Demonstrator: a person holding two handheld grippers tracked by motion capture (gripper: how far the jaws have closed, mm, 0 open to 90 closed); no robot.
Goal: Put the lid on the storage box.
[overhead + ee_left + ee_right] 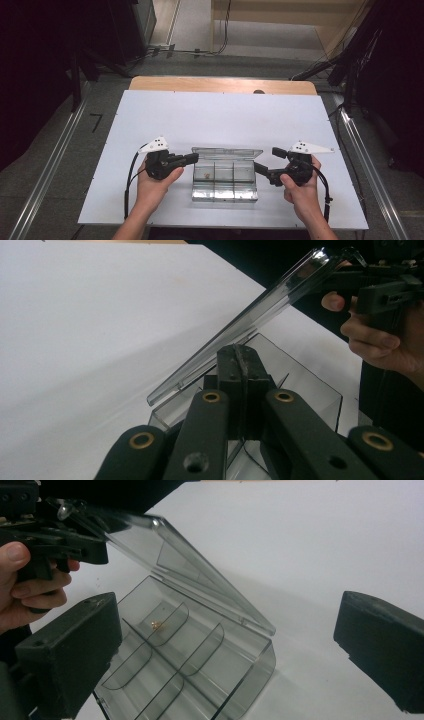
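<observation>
Clear plastic box [224, 175] sits lid-up on our white surface [200, 120]; left tool [192, 159], clamped together, steadies its end wall, while right tool [267, 162] gapes wide beside it.

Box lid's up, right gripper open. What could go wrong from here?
1. The lid stands tilted over the clear box with nothing holding it; it may drop shut.
2. The left gripper is shut at the box's end wall; a pull could drag or tip the light box.
3. The small gold piece lies loose in one compartment; a jolt could throw it out.
</observation>
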